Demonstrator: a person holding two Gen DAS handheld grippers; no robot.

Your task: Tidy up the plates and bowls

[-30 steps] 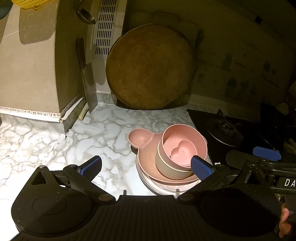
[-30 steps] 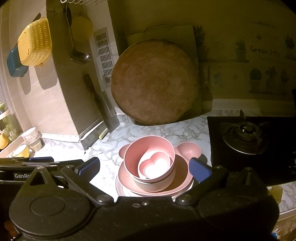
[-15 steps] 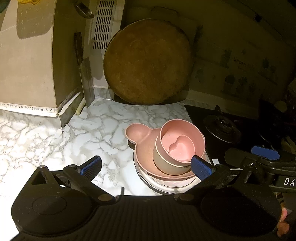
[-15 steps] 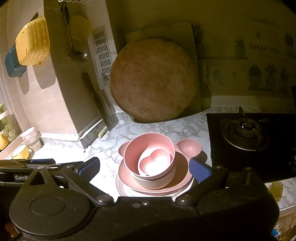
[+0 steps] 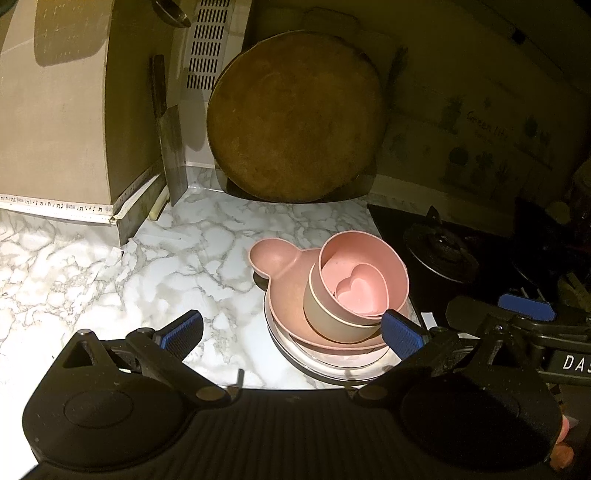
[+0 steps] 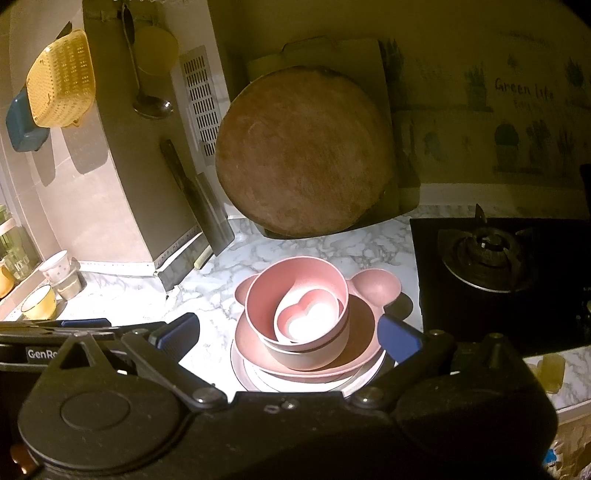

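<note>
On bench: stack (image 6: pixel 306 332) ahead, between right tool (image 6: pixel 288 334) fingers.
Left tool (image 5: pixel 291 332): spread, empty; stack right of centre.
Right tool: spread, empty, nearer.

Lowest plates (image 6: pixel 243 373) of the pink stack run under the right gripper's body; their count cannot be told. Ladle (image 5: pixel 171 13) cut by the top edge in the left wrist view, only its bowl showing. Wall lettering (image 6: pixel 524 86) reads "Green life", the smaller line beneath too blurred; jars (image 6: pixel 11 254) at far left clipped and dim.
</note>
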